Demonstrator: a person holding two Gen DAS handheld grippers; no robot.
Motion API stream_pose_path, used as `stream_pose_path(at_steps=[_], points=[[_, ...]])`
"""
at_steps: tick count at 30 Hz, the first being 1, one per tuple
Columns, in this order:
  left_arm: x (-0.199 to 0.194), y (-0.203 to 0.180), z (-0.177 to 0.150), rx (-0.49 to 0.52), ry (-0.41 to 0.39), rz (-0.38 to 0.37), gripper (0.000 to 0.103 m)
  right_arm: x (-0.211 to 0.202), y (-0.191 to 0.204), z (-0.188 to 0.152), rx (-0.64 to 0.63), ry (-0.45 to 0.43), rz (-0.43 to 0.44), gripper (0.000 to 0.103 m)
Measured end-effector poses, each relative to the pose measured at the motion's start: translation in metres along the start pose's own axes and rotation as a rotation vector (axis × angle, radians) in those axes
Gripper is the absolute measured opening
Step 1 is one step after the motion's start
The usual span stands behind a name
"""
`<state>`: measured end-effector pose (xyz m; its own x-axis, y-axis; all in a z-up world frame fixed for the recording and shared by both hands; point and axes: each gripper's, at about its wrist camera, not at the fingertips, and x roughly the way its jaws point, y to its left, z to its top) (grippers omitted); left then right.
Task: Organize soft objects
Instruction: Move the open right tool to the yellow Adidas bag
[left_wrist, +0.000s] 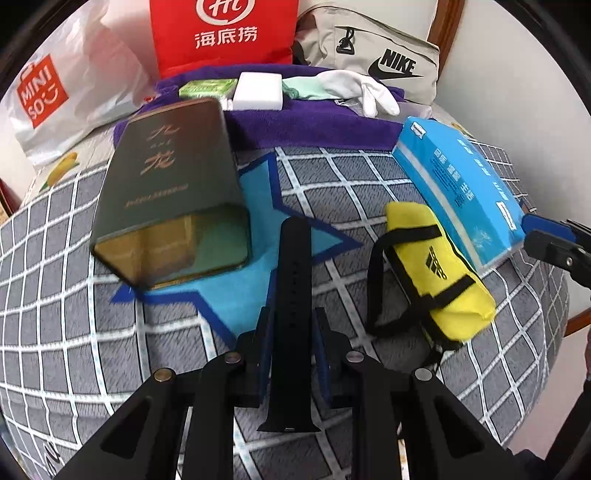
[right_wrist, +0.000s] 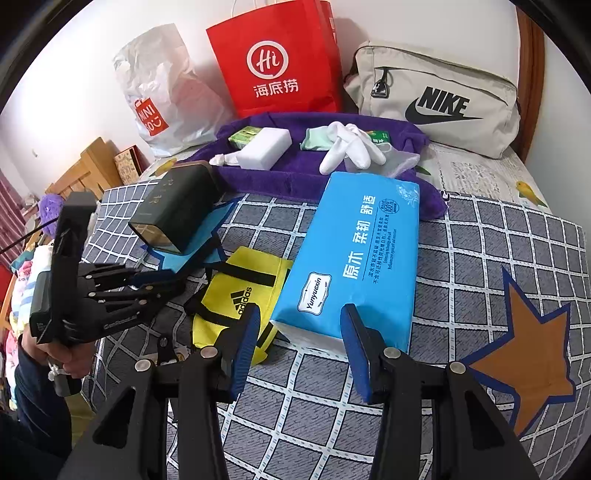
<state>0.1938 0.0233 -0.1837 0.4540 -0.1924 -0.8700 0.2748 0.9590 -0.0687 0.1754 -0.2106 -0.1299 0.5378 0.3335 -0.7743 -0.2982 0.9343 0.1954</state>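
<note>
On grey checked bedspread (right_wrist: 480, 258) with stars | left: dark rigid box (left_wrist: 173, 192) | left gripper (left_wrist: 291, 332) pinching black strap (left_wrist: 293, 280) | yellow fabric pouch (left_wrist: 439, 269) | right gripper (right_wrist: 299, 328) spread around glossy blue tissue pack (right_wrist: 354, 251) | far: purple towel (right_wrist: 295, 177), white glove (right_wrist: 351, 147)

Red paper bag (right_wrist: 275, 62), Nike bag (right_wrist: 439, 99) (beige), Miniso bag (right_wrist: 162, 96) behind.

Matt black rubbery perforated strap (left_wrist: 291, 295); glossy blue plastic-wrapped tissue pack (right_wrist: 354, 254); yellow woven-cloth pouch (right_wrist: 236, 291); plush purple towel (right_wrist: 295, 177); semi-gloss dark green tin box (left_wrist: 173, 184); smooth red paper bag (right_wrist: 277, 59); grey checked woven bedcover (right_wrist: 480, 258).
</note>
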Motion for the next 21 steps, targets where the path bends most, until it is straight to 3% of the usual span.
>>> stream_pose_path(at_steps=[6, 9, 11, 21], points=[[0.010, -0.007, 0.013, 0.014, -0.001, 0.019, 0.032, 0.001, 0.000, 0.001, -0.006, -0.002, 0.007, 0.046], [0.013, -0.015, 0.016, 0.051, -0.005, 0.067, 0.031, 0.001, -0.001, 0.001, -0.006, 0.001, 0.007, 0.046], [0.012, -0.013, 0.015, 0.046, -0.011, 0.077, 0.020, 0.000, 0.000, 0.000, -0.002, 0.002, 0.005, 0.046], [-0.008, 0.003, 0.002, -0.006, -0.034, 0.045, 0.020, -0.007, 0.020, -0.001, -0.021, 0.010, 0.014, 0.047]])
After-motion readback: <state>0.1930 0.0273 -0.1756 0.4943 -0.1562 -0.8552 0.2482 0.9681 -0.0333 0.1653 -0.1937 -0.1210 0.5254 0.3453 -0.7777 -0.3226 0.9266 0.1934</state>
